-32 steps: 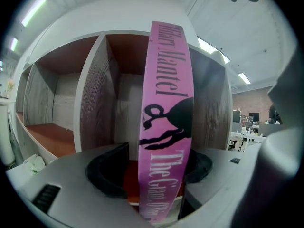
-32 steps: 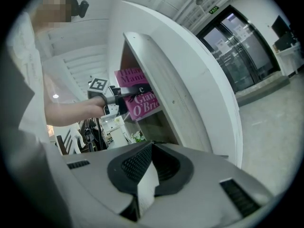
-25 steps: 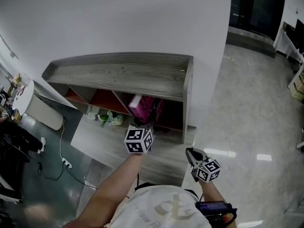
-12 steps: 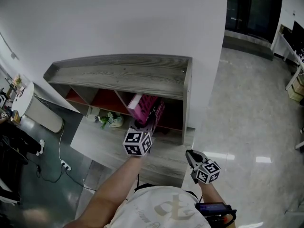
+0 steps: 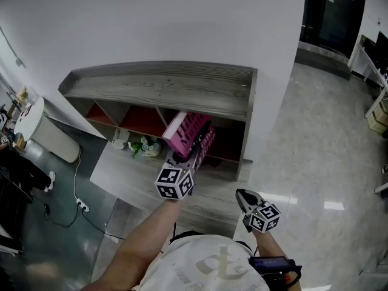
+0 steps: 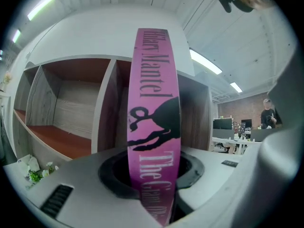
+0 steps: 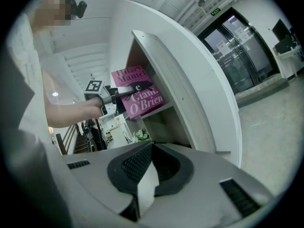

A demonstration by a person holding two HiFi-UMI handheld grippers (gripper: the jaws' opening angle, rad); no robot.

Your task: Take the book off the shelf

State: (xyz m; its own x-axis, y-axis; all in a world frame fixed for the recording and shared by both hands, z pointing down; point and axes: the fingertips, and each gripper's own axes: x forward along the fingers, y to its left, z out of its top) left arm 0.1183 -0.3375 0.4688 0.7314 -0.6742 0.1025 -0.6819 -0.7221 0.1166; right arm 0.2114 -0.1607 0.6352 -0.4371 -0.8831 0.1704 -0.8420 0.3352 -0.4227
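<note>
A pink book (image 5: 189, 133) sticks tilted out of the right-hand compartment of the low grey wooden shelf (image 5: 163, 90). My left gripper (image 5: 193, 155) is shut on the book's lower end. In the left gripper view the spine of the book (image 6: 154, 122) stands upright between the jaws, in front of the shelf (image 6: 61, 127) and its red-floored compartments. My right gripper (image 5: 244, 196) hangs shut and empty at the lower right, away from the shelf. The right gripper view shows that right gripper (image 7: 142, 194) closed, with the book (image 7: 137, 96) and the left gripper (image 7: 116, 99) farther off.
A small green plant (image 5: 142, 148) lies in front of the shelf on a pale low board (image 5: 118, 174). A white rounded unit (image 5: 51, 141) stands at the left, with a cable and power strip (image 5: 85, 208) on the floor. Glass doors (image 5: 330, 17) are at the far right.
The book has come farther out of its compartment, drawn back by the left gripper. The right gripper has stayed where it was.
</note>
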